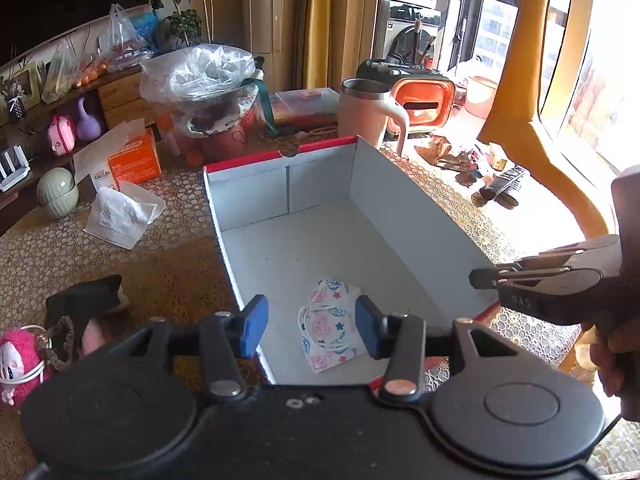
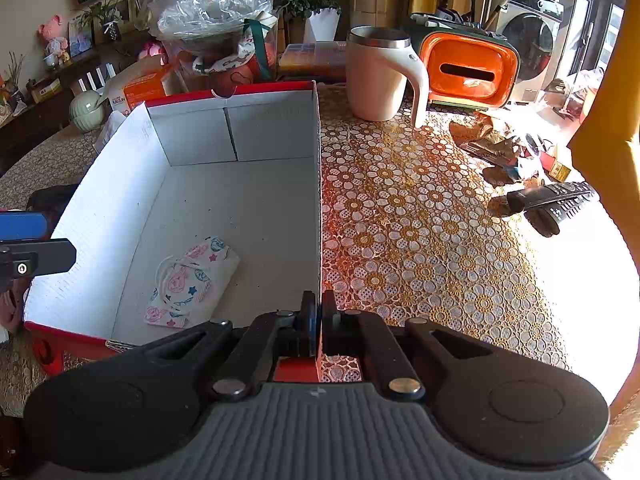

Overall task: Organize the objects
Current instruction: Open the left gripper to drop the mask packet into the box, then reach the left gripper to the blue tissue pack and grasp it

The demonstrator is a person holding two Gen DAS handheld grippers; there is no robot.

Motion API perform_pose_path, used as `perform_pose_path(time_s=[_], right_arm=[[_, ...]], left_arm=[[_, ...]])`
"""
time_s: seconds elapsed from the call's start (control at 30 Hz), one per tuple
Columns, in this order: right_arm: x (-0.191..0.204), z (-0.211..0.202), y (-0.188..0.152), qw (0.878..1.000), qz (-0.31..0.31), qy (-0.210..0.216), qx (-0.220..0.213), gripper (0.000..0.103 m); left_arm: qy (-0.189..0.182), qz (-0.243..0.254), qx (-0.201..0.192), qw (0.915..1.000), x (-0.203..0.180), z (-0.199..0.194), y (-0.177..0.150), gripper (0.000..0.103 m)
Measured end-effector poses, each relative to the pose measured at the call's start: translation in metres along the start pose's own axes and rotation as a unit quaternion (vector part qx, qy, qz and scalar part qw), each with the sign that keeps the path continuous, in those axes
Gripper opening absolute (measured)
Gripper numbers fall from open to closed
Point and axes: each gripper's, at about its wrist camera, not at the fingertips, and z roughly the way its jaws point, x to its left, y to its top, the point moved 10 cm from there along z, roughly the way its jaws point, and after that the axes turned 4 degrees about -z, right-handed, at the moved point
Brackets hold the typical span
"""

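On box point(image 1: 400, 200) floor: floral mask point(image 1: 330, 322), maybe folded; left gripper point(image 1: 307, 330) fingers apart w/ nothing, right gripper point(image 2: 319, 320) clamps box wall.

The open box point(image 2: 120, 200) is mostly bare inside, only a folded mask point(image 2: 192, 280) lying near its front. Right of the box, bare bench point(image 2: 420, 220) reaches the mug point(image 2: 376, 76) and remotes point(image 2: 556, 200).

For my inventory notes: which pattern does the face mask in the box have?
The face mask is white with pink roses, blue stars and blue leaves; the right wrist view shows it best.
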Motion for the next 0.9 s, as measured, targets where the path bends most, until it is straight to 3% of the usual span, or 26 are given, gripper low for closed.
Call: perform_pose_path(time_s=[0.2,0.47,0.73,0.9], right_arm=[[0.002,-0.001,-0.001,1.000,-0.001,-0.001,0.003,0.002],[0.003,-0.001,-0.001,1.000,0.000,-0.003,0.005,0.002],[0.005,-0.002,-0.001,1.000,0.000,-0.007,0.008,0.002],[0.006,-0.002,-0.001,1.000,-0.001,-0.009,0.010,0.002]], left_arm=[[0.028,-0.035,-0.025,0.9987,0.039,-0.030,-0.010,0.057],[0.080,-0.074,-0.054,0.9926,0.101,-0.062,-0.037,0.089],[0.119,-0.087,-0.060,0.9873,0.141,-0.072,-0.080,0.101],[0.147,-0.094,-0.049,0.9835,0.161,-0.066,-0.108,0.101]])
